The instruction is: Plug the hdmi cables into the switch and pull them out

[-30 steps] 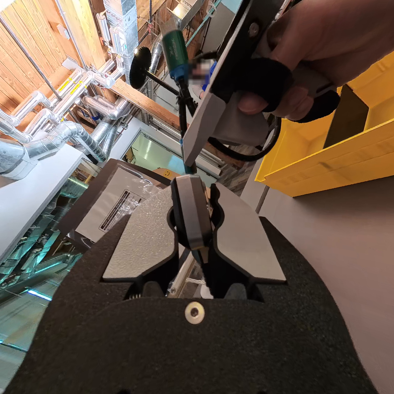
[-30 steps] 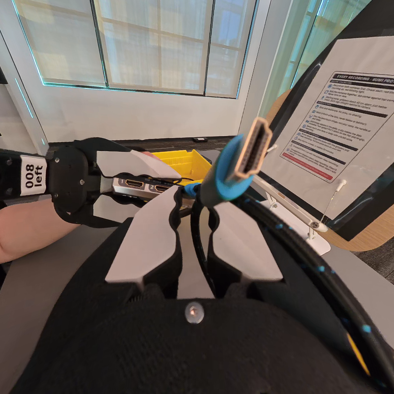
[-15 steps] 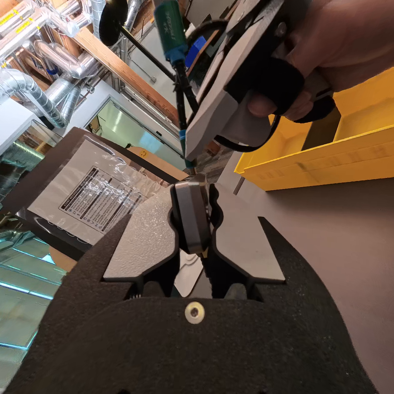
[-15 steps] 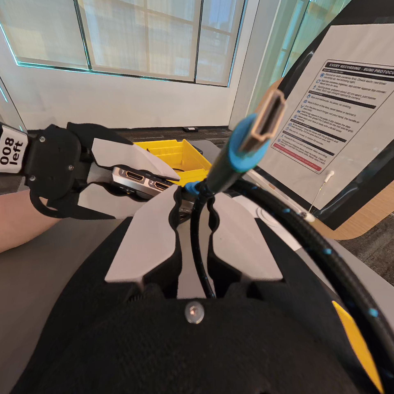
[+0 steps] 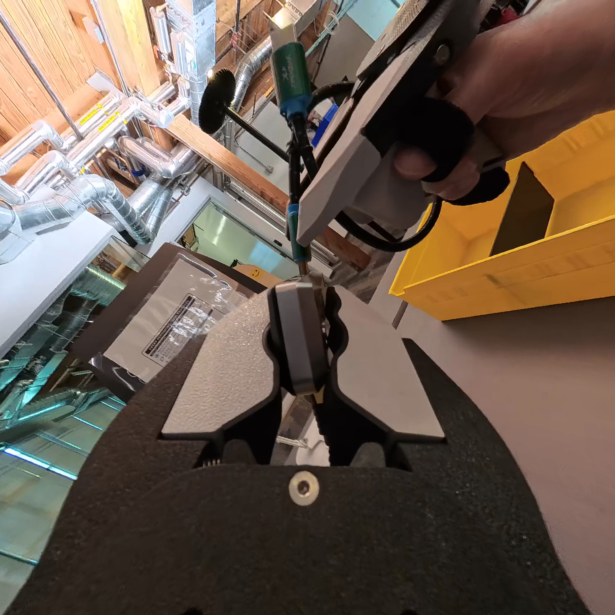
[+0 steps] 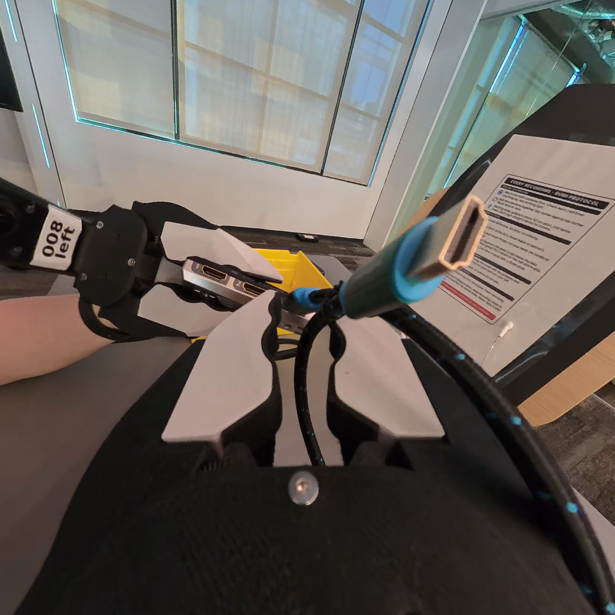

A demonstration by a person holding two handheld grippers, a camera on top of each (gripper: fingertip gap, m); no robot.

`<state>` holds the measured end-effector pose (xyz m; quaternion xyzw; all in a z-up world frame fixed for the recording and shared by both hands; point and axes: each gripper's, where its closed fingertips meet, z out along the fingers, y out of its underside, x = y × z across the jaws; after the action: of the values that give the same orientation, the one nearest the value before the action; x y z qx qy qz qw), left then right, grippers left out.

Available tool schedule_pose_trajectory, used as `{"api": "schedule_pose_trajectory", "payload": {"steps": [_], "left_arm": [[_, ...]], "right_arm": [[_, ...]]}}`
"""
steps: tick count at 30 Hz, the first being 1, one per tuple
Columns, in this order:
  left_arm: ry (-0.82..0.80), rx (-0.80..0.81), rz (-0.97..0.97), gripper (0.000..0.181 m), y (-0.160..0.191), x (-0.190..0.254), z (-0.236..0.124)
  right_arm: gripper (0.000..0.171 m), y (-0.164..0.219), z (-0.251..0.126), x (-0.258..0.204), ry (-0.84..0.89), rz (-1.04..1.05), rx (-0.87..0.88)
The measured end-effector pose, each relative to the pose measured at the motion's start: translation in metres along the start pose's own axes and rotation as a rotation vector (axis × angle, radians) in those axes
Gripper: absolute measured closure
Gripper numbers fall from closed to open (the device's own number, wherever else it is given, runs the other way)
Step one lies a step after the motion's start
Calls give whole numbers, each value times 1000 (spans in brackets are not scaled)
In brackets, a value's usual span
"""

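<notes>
The grey bench carries a yellow plastic bin. Above it, the left gripper clamps the small silver metal HDMI switch edge-on; it appears rigid, light and smooth, best held across its flat faces. The right gripper is nearly closed on the stiff, springy black braided HDMI cable; holding the hard connector would likely steer better. Only the right wrist view shows the two numbered ports and the free gold-tipped plug.
</notes>
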<state>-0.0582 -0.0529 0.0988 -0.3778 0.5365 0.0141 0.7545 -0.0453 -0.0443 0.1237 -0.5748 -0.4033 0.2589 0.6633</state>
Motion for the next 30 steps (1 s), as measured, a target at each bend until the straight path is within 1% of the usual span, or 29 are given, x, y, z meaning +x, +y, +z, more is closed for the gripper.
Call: {"api": "schedule_pose_trajectory", "payload": {"steps": [8, 13, 20, 24, 26, 30], "left_arm": [[-75, 20, 116, 156, -6, -7, -5], [-121, 15, 189, 156, -9, -9, -7], [-134, 49, 223, 156, -14, -12, -11], [-163, 38, 292, 156, -13, -16, -13], [-171, 33, 328, 156, -12, -16, -14], [-153, 31, 383, 156, -10, -13, -14]], "right_arm": [[142, -7, -1, -5, 17, -44, 7], [136, -7, 1, -4, 17, 4, 12], [134, -10, 1, -11, 8, -74, 15], [134, -11, 4, -13, -8, -29, 33], [135, -15, 4, -12, -2, -14, 75], [137, -14, 2, -19, -84, 12, 89]]}}
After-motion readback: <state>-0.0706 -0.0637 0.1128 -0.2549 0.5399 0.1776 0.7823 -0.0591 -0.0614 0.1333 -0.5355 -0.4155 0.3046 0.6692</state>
